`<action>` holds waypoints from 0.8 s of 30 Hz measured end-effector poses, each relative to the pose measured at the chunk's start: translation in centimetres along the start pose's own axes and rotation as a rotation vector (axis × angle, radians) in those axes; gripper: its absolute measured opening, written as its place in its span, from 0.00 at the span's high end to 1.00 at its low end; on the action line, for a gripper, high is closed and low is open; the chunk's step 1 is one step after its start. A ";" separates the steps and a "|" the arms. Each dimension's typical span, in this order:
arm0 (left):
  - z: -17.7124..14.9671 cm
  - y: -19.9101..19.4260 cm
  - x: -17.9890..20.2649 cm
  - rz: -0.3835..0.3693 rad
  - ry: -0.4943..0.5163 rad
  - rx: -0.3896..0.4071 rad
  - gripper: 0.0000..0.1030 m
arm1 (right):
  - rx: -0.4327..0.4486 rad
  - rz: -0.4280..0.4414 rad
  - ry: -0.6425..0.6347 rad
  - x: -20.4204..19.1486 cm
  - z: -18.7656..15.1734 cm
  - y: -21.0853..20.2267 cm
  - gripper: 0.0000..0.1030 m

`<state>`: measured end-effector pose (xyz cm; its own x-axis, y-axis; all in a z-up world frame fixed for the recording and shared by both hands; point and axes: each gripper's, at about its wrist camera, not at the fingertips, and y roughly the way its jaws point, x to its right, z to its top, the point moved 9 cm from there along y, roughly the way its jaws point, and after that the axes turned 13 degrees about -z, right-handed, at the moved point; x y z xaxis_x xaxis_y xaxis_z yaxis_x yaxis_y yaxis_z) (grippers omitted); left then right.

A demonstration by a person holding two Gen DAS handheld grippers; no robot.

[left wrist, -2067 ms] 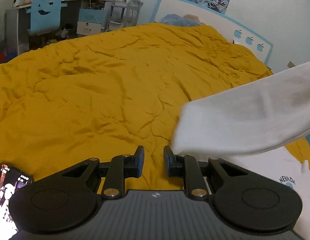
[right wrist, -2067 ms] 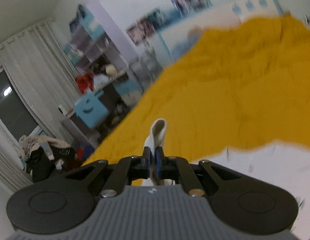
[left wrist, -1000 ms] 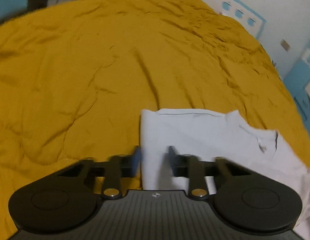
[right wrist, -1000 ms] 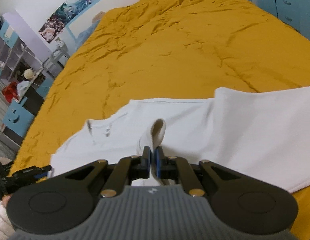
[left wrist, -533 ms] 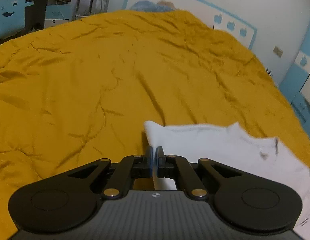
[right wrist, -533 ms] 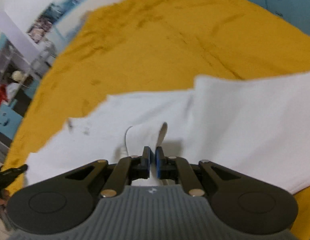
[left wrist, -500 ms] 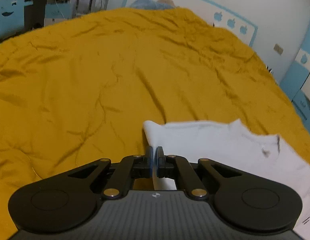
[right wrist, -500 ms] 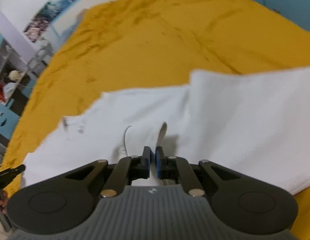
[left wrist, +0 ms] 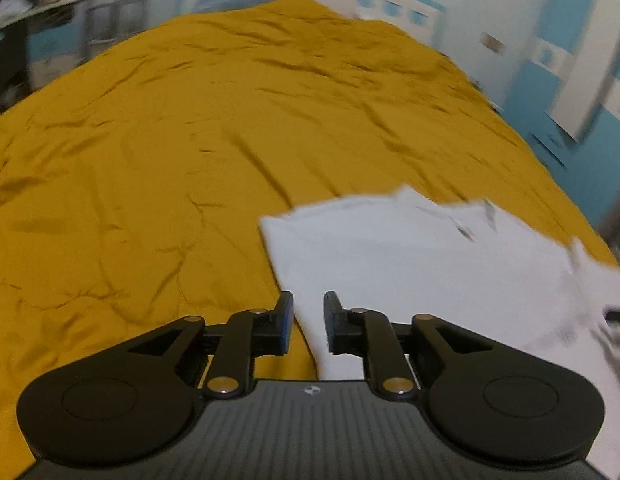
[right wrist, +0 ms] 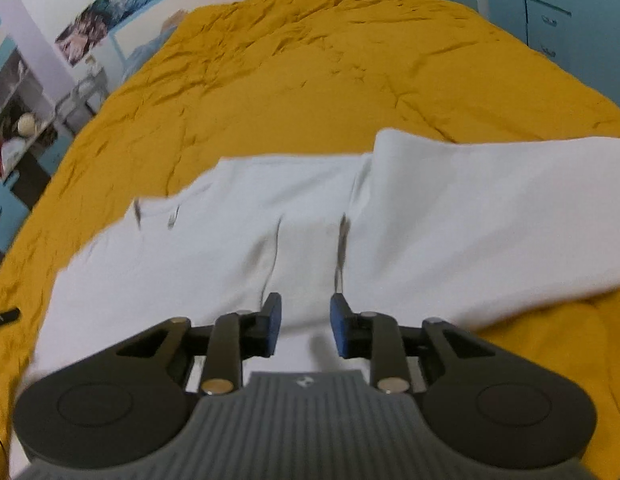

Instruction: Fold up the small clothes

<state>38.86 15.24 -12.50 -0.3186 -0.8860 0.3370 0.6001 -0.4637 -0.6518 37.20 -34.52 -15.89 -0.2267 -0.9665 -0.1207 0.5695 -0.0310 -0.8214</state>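
Black hand-held gripper (right wrist: 303, 326), blue pads (right wrist: 342, 330)

left gripper (left wrist: 307, 312) jaws parted — empty, over white garment's (left wrist: 410, 256) edge, on mustard bedspread (left wrist: 189, 140)

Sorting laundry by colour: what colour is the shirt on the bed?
White shirt, on a mustard-yellow bedcover; clearest in the right wrist view.

bedspread (left wrist: 181, 152) bare left and ahead; white shirt (right wrist: 269, 248) spread flat under right gripper (right wrist: 301, 330)
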 end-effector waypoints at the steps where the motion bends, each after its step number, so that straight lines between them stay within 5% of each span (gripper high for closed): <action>1: -0.7 -0.7 0.7 -0.008 0.031 -0.018 0.75 | -0.007 -0.018 -0.016 0.1 -0.7 -0.5 0.77; 5: -3.8 -1.8 3.7 -0.004 0.171 -0.103 0.56 | -0.035 -0.071 -0.075 0.7 -3.6 -2.2 0.70; 12: -7.3 1.7 4.5 0.148 0.298 -0.154 0.53 | -0.072 -0.066 -0.089 1.2 -7.2 -4.1 0.67; 13: -7.5 2.1 4.1 0.168 0.298 -0.160 0.58 | -0.073 -0.070 -0.093 1.3 -7.5 -4.3 0.67; 14: -7.6 2.6 3.8 0.178 0.283 -0.156 0.77 | -0.073 -0.072 -0.095 1.4 -7.8 -4.7 0.67; 16: -7.4 2.3 3.3 0.153 0.236 -0.129 0.89 | -0.075 -0.076 -0.098 1.8 -8.1 -5.4 0.67; 20: -6.2 -0.1 2.2 0.150 0.193 -0.061 0.92 | -0.085 -0.094 -0.106 3.1 -8.9 -6.6 0.67; 24: -7.2 0.8 -0.1 0.176 0.137 -0.111 0.92 | -0.112 -0.103 -0.098 4.1 -9.9 -6.6 0.67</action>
<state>34.05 14.98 -17.91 -0.3176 -0.9404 0.1212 0.5736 -0.2924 -0.7652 24.70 -35.79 -16.44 -0.1981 -0.9800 0.0181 0.4542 -0.1082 -0.8843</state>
